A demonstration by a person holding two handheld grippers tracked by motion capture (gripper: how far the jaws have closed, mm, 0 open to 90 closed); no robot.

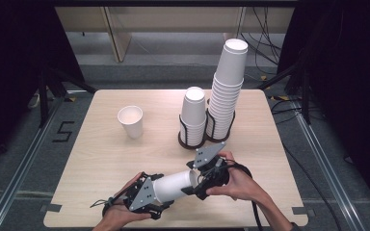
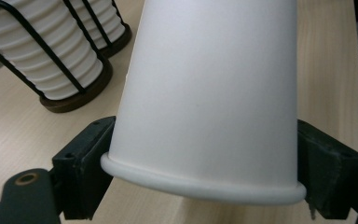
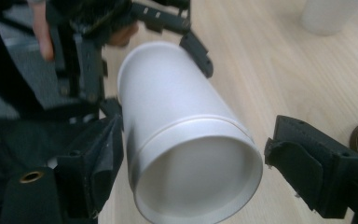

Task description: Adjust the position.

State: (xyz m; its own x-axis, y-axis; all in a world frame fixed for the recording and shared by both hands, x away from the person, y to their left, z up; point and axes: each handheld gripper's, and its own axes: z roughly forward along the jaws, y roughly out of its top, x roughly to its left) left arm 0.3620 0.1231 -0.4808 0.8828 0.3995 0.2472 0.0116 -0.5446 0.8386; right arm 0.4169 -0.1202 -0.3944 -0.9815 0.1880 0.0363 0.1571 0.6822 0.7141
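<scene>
**Two grippers, one run of nested cups**

Here we are low over the near edge of the table, and a lying-down white cup stack bridges the gap between both hands. In the right gripper view a seam rings the stack near its base end, so it looks like one cup sleeved in another; how many are nested I cannot tell.

The left gripper is clamped on the rim end: in the left gripper view both black pads press the wall just above the rolled rim, and the far end of the stack runs off the top of that picture. The right gripper is at the base end, its jaws straddling it. One pad sits against the side, the other stands clear with bare table showing between, so that one is not gripping.

In the high view the hands cover most of both tools, and the left jaws are tucked under the grey plate.

Around them: a single upright cup stands alone, well apart. Behind, two black wire holders stand side by side, a short cup stack and a tall cup stack. On the floor to the left, a marking reads "5".
</scene>
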